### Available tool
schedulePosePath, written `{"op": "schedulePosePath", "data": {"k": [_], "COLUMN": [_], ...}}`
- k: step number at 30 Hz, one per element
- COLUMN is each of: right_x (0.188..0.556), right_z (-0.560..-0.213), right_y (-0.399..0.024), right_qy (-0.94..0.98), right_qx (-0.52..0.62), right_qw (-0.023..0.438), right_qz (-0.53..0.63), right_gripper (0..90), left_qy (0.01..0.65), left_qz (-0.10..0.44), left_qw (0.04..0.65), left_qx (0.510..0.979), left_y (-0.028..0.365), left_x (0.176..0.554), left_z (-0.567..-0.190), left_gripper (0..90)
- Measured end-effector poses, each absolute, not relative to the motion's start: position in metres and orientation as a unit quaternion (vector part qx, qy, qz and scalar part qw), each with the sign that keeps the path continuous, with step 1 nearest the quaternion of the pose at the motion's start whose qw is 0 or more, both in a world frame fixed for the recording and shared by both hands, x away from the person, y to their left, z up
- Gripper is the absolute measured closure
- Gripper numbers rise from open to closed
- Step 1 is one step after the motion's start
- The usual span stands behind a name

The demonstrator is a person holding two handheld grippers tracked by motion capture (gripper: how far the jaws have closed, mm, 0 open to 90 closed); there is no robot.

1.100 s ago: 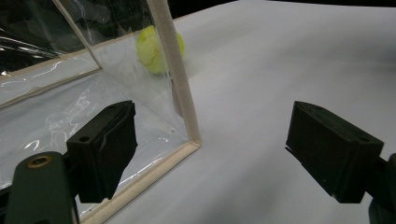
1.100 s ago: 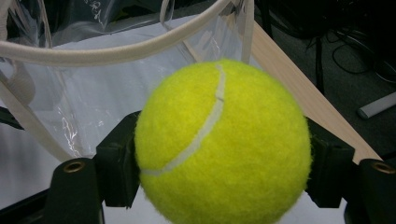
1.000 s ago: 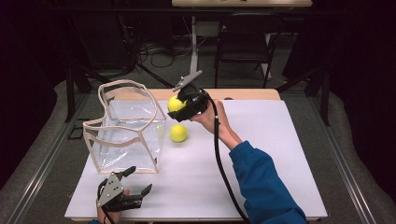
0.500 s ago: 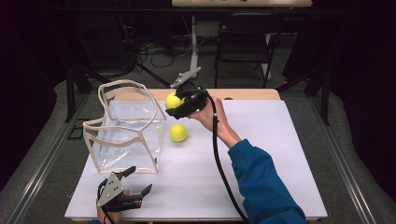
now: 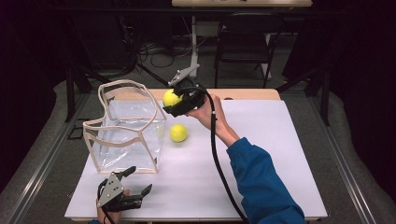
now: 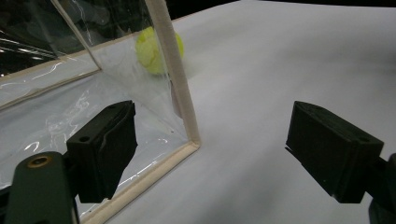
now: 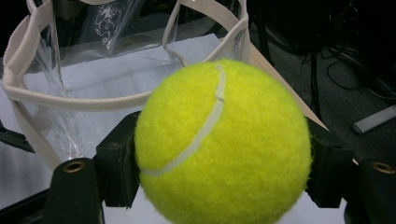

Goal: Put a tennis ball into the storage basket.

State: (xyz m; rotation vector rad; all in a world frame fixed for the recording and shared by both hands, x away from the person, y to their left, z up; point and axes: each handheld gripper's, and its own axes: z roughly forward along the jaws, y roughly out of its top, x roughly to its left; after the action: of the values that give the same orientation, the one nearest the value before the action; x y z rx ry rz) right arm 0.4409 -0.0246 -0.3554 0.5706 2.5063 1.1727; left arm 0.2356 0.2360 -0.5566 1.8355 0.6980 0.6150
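where the high view looks down on the white table (image 5: pixel 261 177), the right gripper (image 5: pixel 180 103) clamps a tennis ball (image 5: pixel 171 98) just right of the clear bag (image 5: pixel 126 126); a second ball (image 5: pixel 178 133) lies near it, dark floor around. left gripper view: its jaws stand released beside the bag's corner. right gripper view: ball pinched before the bag's rim.

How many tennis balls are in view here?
2: one tennis ball clamped in the right gripper beside the clear bag's rim, one on the table.
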Motion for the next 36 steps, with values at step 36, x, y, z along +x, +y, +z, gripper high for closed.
{"op": "schedulePosePath", "data": {"k": [36], "right_x": [0.442], "right_z": [-0.341], "right_y": [-0.006], "right_qy": [0.866], "right_qx": [0.192], "right_qw": [0.167], "right_qz": [0.431], "right_gripper": [26.6], "left_qy": [0.288], "left_qz": [0.255], "left_qw": [0.517], "left_qx": [0.764], "left_y": [0.236], "left_x": [0.235], "left_z": [-0.556], "left_gripper": [15.9]}}
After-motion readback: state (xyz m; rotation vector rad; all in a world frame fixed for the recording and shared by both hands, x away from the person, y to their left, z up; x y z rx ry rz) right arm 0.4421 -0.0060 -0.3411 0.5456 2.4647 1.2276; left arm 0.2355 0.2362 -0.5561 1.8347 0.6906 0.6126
